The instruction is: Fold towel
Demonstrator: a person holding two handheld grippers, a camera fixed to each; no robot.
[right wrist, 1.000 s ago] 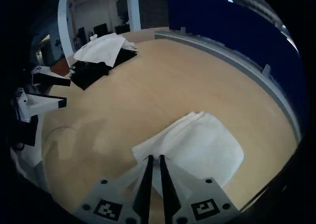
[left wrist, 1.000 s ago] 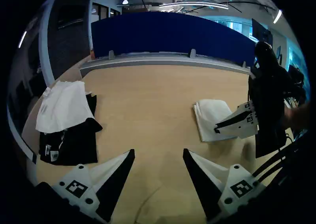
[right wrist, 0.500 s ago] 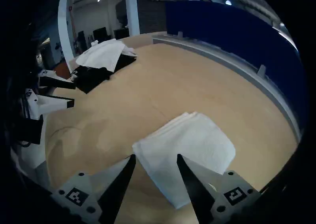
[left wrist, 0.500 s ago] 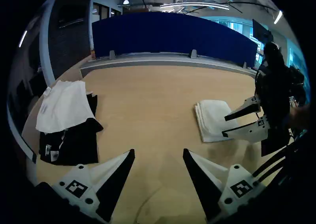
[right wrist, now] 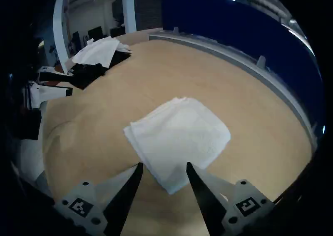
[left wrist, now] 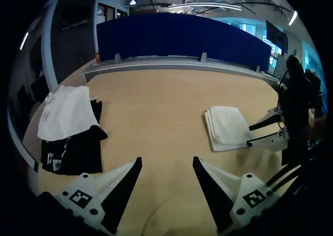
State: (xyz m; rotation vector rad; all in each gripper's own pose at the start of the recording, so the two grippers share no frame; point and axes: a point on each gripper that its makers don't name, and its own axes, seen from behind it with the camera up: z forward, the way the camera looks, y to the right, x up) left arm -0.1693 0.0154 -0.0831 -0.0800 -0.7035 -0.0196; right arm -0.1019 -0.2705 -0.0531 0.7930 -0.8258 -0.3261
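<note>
Ceiling strip lights cast even, fairly bright light from above in the left gripper view. The bench has a mild sheen, with only faint, soft shadows under the fingers. A person at the bench's right edge is a dark, underexposed shape. In the right gripper view the towel is bright but keeps its texture, and a soft shadow lies by the bench's left edge. Fisheye distortion curves the blue partition and the bench's far edge, and detail softens toward the rim

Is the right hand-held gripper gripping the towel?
No, the right hand-held gripper stands open, and the folded towel lies flat on the table.
</note>
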